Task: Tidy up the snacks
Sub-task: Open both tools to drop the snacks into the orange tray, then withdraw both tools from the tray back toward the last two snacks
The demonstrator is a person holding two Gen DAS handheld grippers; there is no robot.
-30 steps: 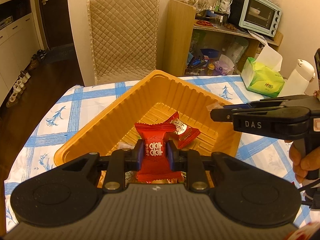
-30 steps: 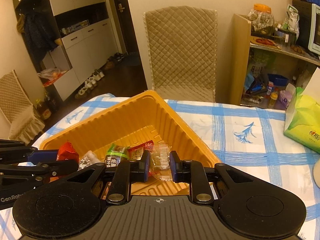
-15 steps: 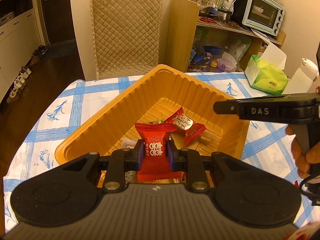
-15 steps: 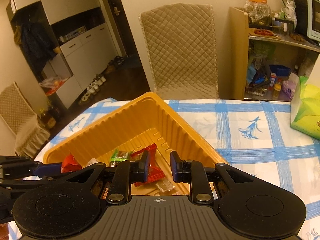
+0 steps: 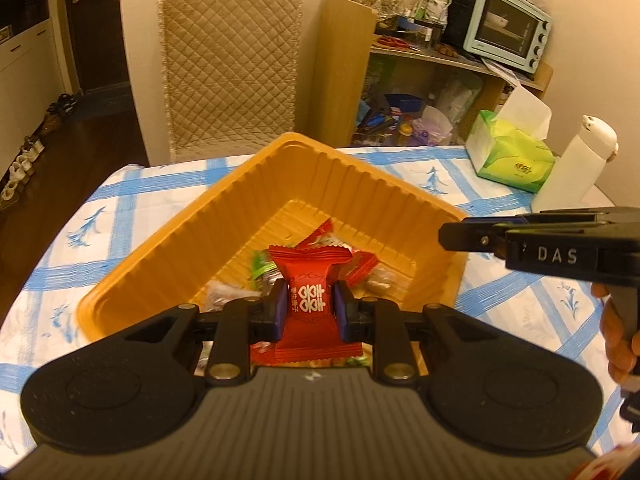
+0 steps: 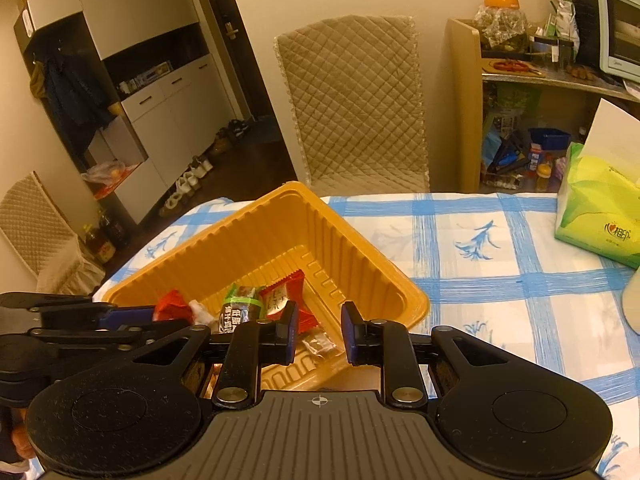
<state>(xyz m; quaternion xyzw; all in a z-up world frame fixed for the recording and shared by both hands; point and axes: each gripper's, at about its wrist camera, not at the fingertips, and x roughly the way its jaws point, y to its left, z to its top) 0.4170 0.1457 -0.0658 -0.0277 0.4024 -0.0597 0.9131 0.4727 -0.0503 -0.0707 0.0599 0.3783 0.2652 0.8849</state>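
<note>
Left gripper [image 5: 307, 316]: its blue pads clamp a red wrapped candy [image 5: 308, 298] at the waist, holding it upright above the near part of the tray, white characters facing the camera.
Right gripper [image 6: 318, 332]: nothing sits between its pads; the jaws stand narrowly apart with a clear gap, poised over the tray's near right corner. In the left wrist view it reaches in from the right edge, fingers level above the tray's right rim, with part of a hand [image 5: 616, 340] gripping its handle.
Orange tray [image 5: 168, 252]: a ribbed plastic tray, set corner-on to both cameras on the tablecloth.
Snacks in tray [image 6: 276, 300]: a small heap on the tray floor, among them a red packet, a green-and-black packet [image 6: 240, 308] and a clear-wrapped sweet [image 6: 320, 344] lying below the right gripper.
Tablecloth [image 6: 480, 264]: white with blue checks and blue sprigs.
Tissue pack [image 5: 516, 160]: green, on the table's far right, well apart from the tray.
White bottle [image 5: 576, 164]: just beside the tissue pack.
Quilted chair [image 6: 352, 100]: pushed up to the table's far side, behind the tray.
</note>
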